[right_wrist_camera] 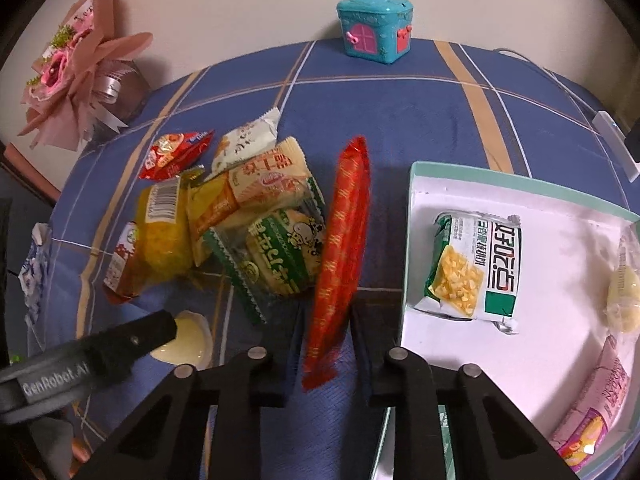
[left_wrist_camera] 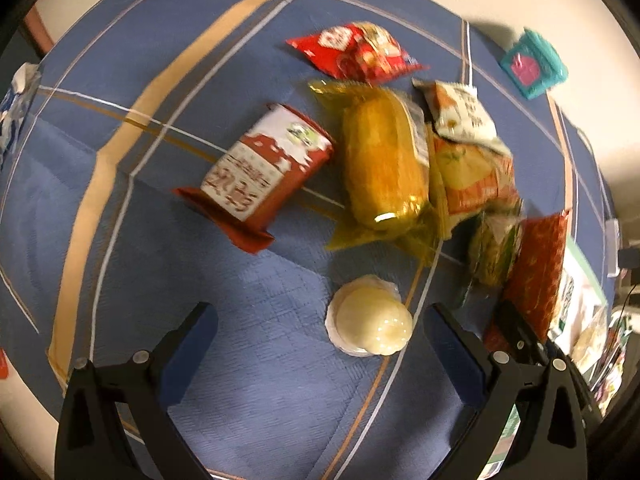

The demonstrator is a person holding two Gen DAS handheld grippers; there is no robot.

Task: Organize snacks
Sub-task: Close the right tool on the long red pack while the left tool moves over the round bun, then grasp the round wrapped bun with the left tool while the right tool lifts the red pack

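1. Standing on edge between the closed-in jaws of the right hand-held gripper (right_wrist_camera: 325, 354), the long red snack (right_wrist_camera: 343, 248) is pinched low, beside the box (right_wrist_camera: 520, 179).
2. It may swing or slip when lifted.
3. Left hand-held gripper (left_wrist_camera: 320, 354) hangs wide open, empty, over the bench (left_wrist_camera: 248, 380).

The right gripper (right_wrist_camera: 324, 354) points down at a blue checked tablecloth (right_wrist_camera: 400, 100), its black jaws closed on the lower end of a long red foil snack stick (right_wrist_camera: 344, 240), which stands tilted between them. To its right sits a shallow white box with a mint-green rim (right_wrist_camera: 416, 208), holding a green-and-white corn snack packet (right_wrist_camera: 476, 264), a pale yellow wrapped sweet (right_wrist_camera: 622, 296) and a pink wrapped bar (right_wrist_camera: 596, 404). Left of the stick lies a heap of snack packets (right_wrist_camera: 240, 220). The left gripper (right_wrist_camera: 120, 344) reaches in from the lower left, over a round cream-coloured jelly cup (right_wrist_camera: 188, 342). A teal toy house (right_wrist_camera: 374, 30) stands at the far edge, and a pink paper bouquet (right_wrist_camera: 76, 72) at the far left.
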